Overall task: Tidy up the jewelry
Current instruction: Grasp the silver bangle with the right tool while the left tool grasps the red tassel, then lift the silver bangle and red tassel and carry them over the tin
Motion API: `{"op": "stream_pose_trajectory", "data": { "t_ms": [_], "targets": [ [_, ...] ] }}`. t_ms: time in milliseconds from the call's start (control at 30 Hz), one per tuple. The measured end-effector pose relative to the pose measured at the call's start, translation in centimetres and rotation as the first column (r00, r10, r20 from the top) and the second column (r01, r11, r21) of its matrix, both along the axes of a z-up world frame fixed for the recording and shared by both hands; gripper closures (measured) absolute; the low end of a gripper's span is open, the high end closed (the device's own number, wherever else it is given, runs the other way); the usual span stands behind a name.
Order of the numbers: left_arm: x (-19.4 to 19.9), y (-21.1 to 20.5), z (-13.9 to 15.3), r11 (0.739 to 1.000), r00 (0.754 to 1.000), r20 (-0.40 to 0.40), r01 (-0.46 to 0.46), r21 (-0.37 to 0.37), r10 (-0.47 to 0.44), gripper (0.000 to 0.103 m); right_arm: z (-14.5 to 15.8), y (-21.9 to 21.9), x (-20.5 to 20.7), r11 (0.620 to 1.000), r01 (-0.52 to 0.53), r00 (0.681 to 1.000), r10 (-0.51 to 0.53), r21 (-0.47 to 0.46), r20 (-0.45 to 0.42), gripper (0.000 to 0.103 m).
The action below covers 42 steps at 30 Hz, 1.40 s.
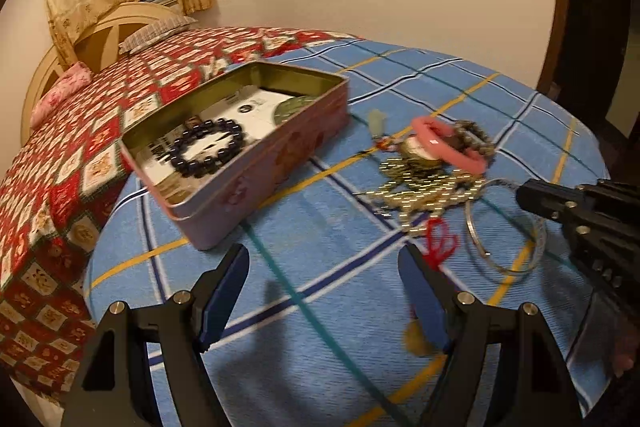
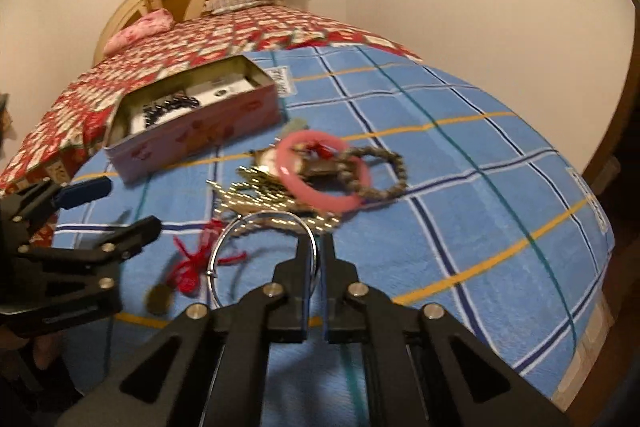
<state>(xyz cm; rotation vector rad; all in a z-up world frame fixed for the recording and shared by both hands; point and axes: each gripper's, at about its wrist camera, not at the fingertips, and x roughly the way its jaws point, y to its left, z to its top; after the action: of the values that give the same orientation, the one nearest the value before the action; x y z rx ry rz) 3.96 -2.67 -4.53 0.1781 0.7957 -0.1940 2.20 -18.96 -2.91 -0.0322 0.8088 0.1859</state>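
Jewelry lies in a loose heap on the blue checked cloth (image 2: 480,163), to the right of an open pink tin (image 2: 200,131). In the heap, a pink bangle (image 2: 322,171) overlaps a brown bead bracelet (image 2: 384,171), with a tangle of gold chain (image 2: 256,195) just nearer and a red tassel (image 2: 192,263) at the near left edge. A thin silver bangle (image 2: 256,247) sits at the near side of the heap. The right gripper (image 2: 316,259) has its fingers pressed almost together on the right-hand rim of the silver bangle, pinching it; whether the bangle rests on the cloth or is raised cannot be told.

The tin stands at the far left, partly on the cloth and partly on the red patterned bedspread (image 1: 80,131). Inside it, a dark bead bracelet (image 1: 208,147) lies on printed cards near its near left end.

The left gripper (image 1: 324,291) hovers over bare cloth near the tin's near corner, its blue-padded fingers (image 1: 224,295) spread wide and holding nothing. From the left wrist camera, the right gripper (image 1: 532,197) enters from the right beside the silver bangle (image 1: 504,227).
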Motion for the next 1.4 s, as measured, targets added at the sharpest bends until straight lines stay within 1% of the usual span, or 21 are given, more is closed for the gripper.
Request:
{"op": "stream_pose_trajectory", "data": {
  "t_ms": [100,300,467,533,567,600,633,667,700,767,800,900,1033,1233,1400],
  "targets": [
    [-0.3,-1.2,-0.1,1.000,1.000,0.005,0.020,0.021,-0.020,0.026,-0.3,-0.5,-0.2,1.000,0.022,1.000,-0.022,-0.020,-0.003,0.098],
    [-0.8,-2.6,-0.2,0.998,0.999,0.003,0.047,0.030,-0.047,0.026,-0.6,-2.1,-0.8,0.998,0.054,0.998,-0.054,-0.033,-0.007,0.098],
    [-0.2,-3.8,-1.4,0.995,0.997,-0.038,0.073,0.070,-0.070,0.026,-0.6,-2.7,-1.0,0.998,0.056,0.998,-0.056,-0.019,-0.006,0.098],
    [0.0,-3.9,-1.5,0.994,0.996,-0.047,0.083,0.073,-0.080,0.027,-0.6,-2.5,-1.1,0.999,0.048,0.999,-0.049,-0.020,-0.005,0.098],
    [0.0,-4.0,-1.5,0.994,0.995,-0.047,0.088,0.068,-0.085,0.038,-0.7,-2.5,-1.0,0.999,0.044,0.999,-0.044,-0.019,-0.006,0.098],
    [0.2,-4.0,-1.7,0.994,0.994,-0.058,0.095,0.060,-0.092,0.059,-0.7,-2.4,-1.0,0.999,0.042,0.999,-0.042,-0.020,-0.006,0.098],
    [0.4,-3.9,-2.0,0.994,0.991,-0.088,0.105,0.043,-0.101,0.069,-0.8,-2.3,-1.0,0.999,0.040,0.999,-0.041,-0.020,-0.007,0.098],
    [0.5,-3.6,-2.1,0.994,0.989,-0.094,0.113,0.011,-0.111,0.078,-0.8,-2.3,-1.0,0.999,0.039,0.999,-0.039,-0.020,-0.008,0.098],
    [0.6,-3.5,-2.2,0.994,0.989,-0.099,0.112,0.007,-0.110,0.086,-0.9,-2.3,-1.0,0.999,0.038,0.999,-0.038,-0.020,-0.009,0.098],
    [0.6,-3.3,-2.3,0.993,0.987,-0.106,0.118,-0.019,-0.119,0.094,-0.9,-2.2,-1.0,0.999,0.036,0.999,-0.036,-0.021,-0.008,0.098],
    [0.6,-3.2,-2.3,0.993,0.987,-0.106,0.118,-0.023,-0.120,0.096,-0.9,-2.2,-1.0,0.999,0.035,0.999,-0.035,-0.022,-0.007,0.098],
    [0.4,-2.7,-2.0,0.992,0.989,-0.093,0.115,-0.044,-0.119,0.097,-0.8,-1.9,-1.0,0.999,0.032,0.999,-0.032,-0.025,-0.003,0.098],
    [0.2,-1.4,-0.6,0.994,0.994,-0.049,0.091,-0.062,-0.095,0.098,-0.4,-1.7,-1.1,0.999,0.029,1.000,-0.028,-0.030,0.010,0.098],
    [0.0,-0.2,1.3,0.998,0.998,0.030,0.062,-0.030,-0.061,0.098,0.2,-1.1,-1.0,0.999,0.017,0.999,-0.016,-0.041,0.031,0.098],
    [0.0,0.5,1.9,0.999,0.998,0.051,0.049,-0.018,-0.048,0.098,0.3,-0.7,-0.7,0.999,0.008,0.999,-0.006,-0.052,0.034,0.098]
  ]
}}
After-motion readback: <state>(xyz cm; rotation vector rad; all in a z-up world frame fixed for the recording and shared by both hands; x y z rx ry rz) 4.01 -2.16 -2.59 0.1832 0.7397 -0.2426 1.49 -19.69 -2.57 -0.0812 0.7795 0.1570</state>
